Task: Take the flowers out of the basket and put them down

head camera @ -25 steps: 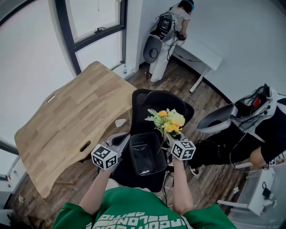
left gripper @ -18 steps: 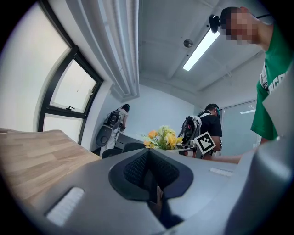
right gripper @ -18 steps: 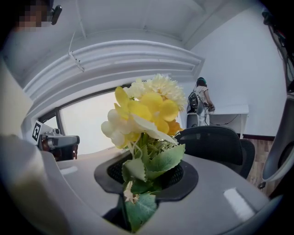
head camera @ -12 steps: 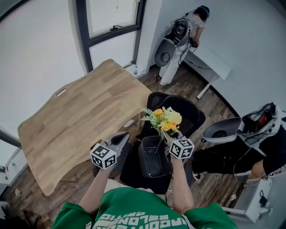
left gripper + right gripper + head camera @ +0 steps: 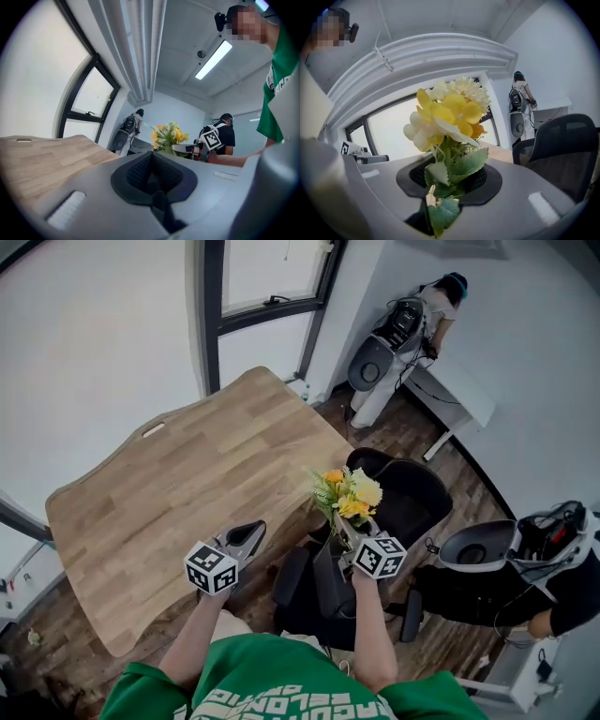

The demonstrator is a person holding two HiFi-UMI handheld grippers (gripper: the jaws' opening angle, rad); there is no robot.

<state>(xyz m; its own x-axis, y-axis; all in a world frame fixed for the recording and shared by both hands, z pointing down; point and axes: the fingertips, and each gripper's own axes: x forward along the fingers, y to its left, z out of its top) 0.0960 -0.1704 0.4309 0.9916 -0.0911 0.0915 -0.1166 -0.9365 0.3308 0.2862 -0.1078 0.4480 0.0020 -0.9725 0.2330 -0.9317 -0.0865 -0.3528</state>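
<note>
A wooden table (image 5: 178,493) stands beside a black chair (image 5: 412,502) that bears the black basket (image 5: 328,585). The right gripper (image 5: 351,521) clamps the flowers (image 5: 349,493) by their stems, above the basket near the table's edge. The left gripper (image 5: 251,531) is closed and empty.

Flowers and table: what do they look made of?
Flowers: likely artificial, fabric or plastic; leaves look stiff, matte, evenly veined. Table: wood or wood-look laminate, matte, with light plank grain.
</note>
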